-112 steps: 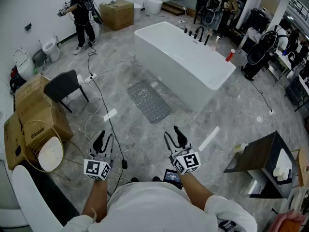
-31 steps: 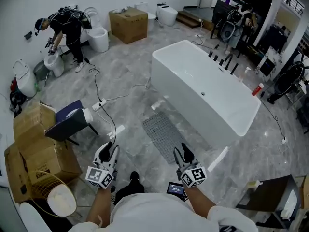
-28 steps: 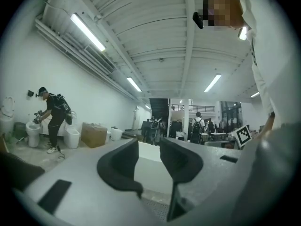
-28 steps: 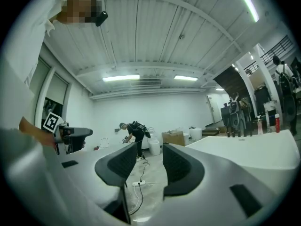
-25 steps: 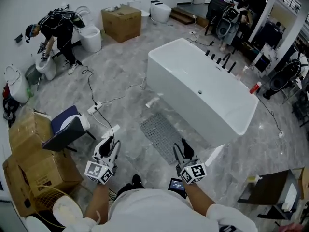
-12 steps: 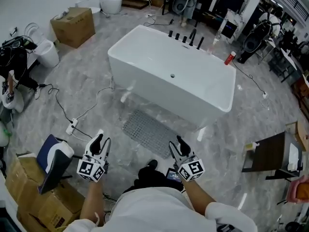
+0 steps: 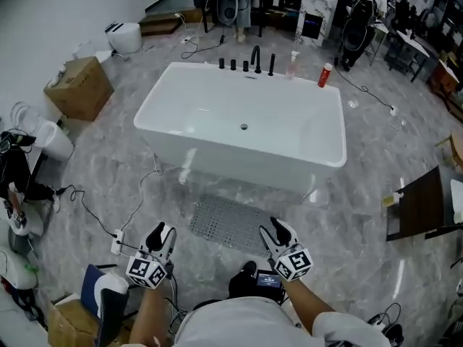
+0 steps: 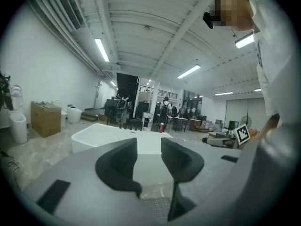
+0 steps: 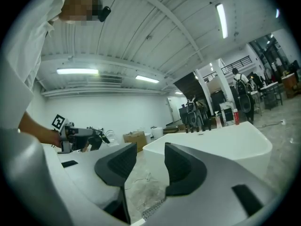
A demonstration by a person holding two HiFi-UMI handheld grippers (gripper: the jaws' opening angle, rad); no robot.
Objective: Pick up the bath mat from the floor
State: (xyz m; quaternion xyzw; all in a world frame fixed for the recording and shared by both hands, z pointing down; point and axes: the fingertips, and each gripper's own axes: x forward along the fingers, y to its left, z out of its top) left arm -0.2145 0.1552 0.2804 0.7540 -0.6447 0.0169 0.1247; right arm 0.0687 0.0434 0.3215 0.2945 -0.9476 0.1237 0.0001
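Observation:
The bath mat [image 7: 231, 224] is grey and perforated. It lies flat on the marble floor in front of the white bathtub [image 7: 242, 125]. In the head view my left gripper [image 7: 162, 233] hovers to the left of the mat's near edge and my right gripper [image 7: 275, 230] over its near right corner. Both are held above the floor. The left gripper [image 8: 149, 160] has its jaws opening with nothing between them, and a strip of the mat [image 8: 157, 207] shows below. The right gripper [image 9: 146, 161] stands open and empty, with the mat's corner [image 9: 153, 210] beneath it.
Black taps [image 7: 255, 58] and a red bottle [image 7: 325, 75] stand on the tub's far rim. A power strip with its cable [image 7: 118, 241] lies on the floor at left. A cardboard box [image 7: 78, 87], a toilet [image 7: 52, 140] and a dark table [image 7: 419, 208] ring the area.
The view has swung round, so the tub's long side and the mat now lie square ahead. The mat sits closer between the two grippers, which stay low in the same pose.

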